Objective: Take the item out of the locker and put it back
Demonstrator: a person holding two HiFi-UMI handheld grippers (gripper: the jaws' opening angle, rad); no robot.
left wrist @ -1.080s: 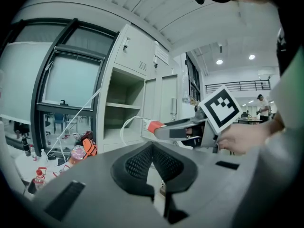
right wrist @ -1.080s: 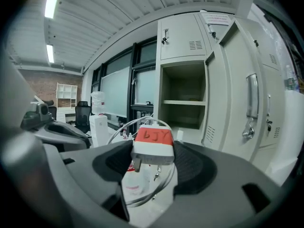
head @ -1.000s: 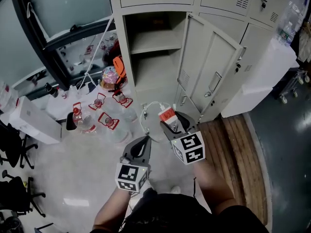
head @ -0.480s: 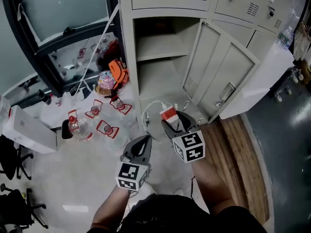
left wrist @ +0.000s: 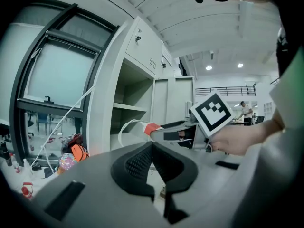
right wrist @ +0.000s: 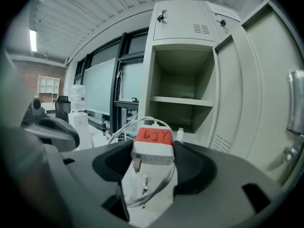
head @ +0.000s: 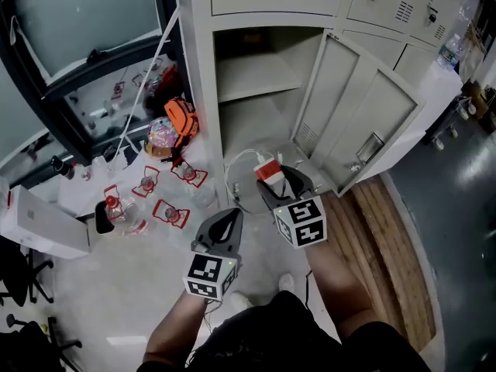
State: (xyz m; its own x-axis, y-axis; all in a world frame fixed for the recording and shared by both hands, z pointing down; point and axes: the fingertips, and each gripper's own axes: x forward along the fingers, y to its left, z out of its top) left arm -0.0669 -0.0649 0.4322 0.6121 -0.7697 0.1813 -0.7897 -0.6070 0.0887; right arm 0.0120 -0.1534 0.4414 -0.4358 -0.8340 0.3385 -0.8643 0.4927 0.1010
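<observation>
A white charger (head: 267, 170) with a red label and a looped white cable (head: 236, 169) sits between the jaws of my right gripper (head: 273, 184), which is shut on it. In the right gripper view the charger (right wrist: 153, 146) is held upright in front of the open locker (right wrist: 183, 87), whose shelf (right wrist: 180, 101) looks bare. The locker compartment (head: 256, 91) stands open just ahead, its door (head: 353, 111) swung out to the right. My left gripper (head: 229, 223) hangs shut and empty, below and left of the right one. From the left gripper view, the charger (left wrist: 151, 128) shows just beyond the left gripper (left wrist: 152, 146).
Several water bottles (head: 147, 184) with red labels stand on the floor to the left, beside an orange bag (head: 182, 118). A white box (head: 39, 223) lies further left. Wooden boards (head: 387, 239) run along the right. More closed locker doors (head: 387, 2) are above.
The head view has shifted toward the locker, so its open compartment sits nearer and more central. Both grippers keep their pose, with the charger still in the right one.
</observation>
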